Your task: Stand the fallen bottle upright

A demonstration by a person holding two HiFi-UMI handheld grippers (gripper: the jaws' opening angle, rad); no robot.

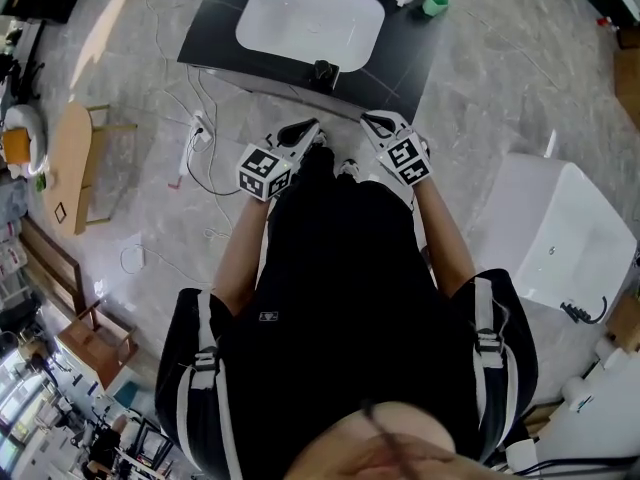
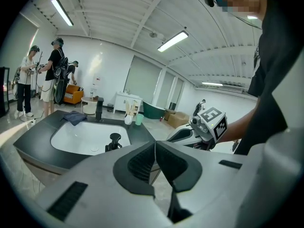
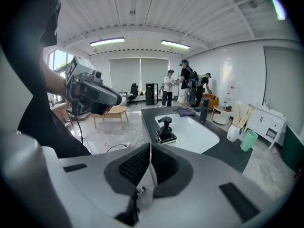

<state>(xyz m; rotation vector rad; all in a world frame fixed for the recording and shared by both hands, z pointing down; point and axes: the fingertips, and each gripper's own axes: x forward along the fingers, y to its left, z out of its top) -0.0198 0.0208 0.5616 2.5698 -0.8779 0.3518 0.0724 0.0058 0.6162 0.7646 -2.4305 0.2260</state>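
A black pump bottle (image 1: pixel 325 71) stands upright at the near edge of the dark counter (image 1: pixel 210 38), by the white sink (image 1: pixel 310 23). The same bottle (image 2: pixel 113 141) shows in the left gripper view, and the right gripper view has this bottle (image 3: pixel 166 129) just ahead. No lying bottle shows in any view. My left gripper (image 1: pixel 312 126) and right gripper (image 1: pixel 368 118) hang side by side just short of the counter, both apart from the bottle. The left gripper (image 2: pixel 155 146) is shut and empty. The right gripper (image 3: pixel 150 148) is also shut with nothing in it.
A black faucet (image 3: pixel 204 110), a dark cloth (image 3: pixel 186 112), a white holder (image 3: pixel 232 132) and a green cup (image 1: pixel 434 3) sit around the sink. A white tub (image 1: pixel 560 233) stands at right. Cables and a power strip (image 1: pixel 195 138) lie on the floor at left, near a wooden stool (image 1: pixel 75 163). People (image 2: pixel 52 75) stand far behind.
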